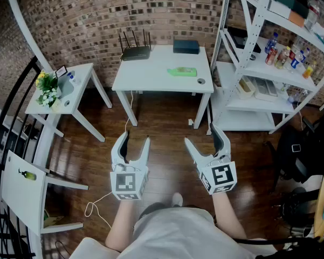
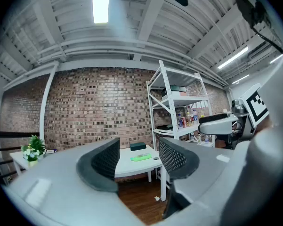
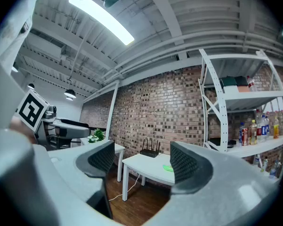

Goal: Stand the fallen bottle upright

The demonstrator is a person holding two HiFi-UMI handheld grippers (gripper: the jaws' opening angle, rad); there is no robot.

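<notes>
A green bottle [image 1: 182,72] lies on its side on the white table [image 1: 151,80], towards the table's right end. It also shows in the left gripper view as the green bottle [image 2: 140,157], far off between the jaws, and in the right gripper view [image 3: 167,168]. My left gripper [image 1: 135,140] and right gripper [image 1: 202,136] hang side by side over the wooden floor, well short of the table and pointing level towards it. Both are open, with nothing between their jaws.
On the table stand a black router [image 1: 135,52], a dark box [image 1: 186,47] and a small round cap [image 1: 201,81]. A white shelf rack [image 1: 269,74] with several bottles stands at the right. At the left is a side table [image 1: 64,93] with flowers. A white cable [image 1: 97,204] trails on the floor.
</notes>
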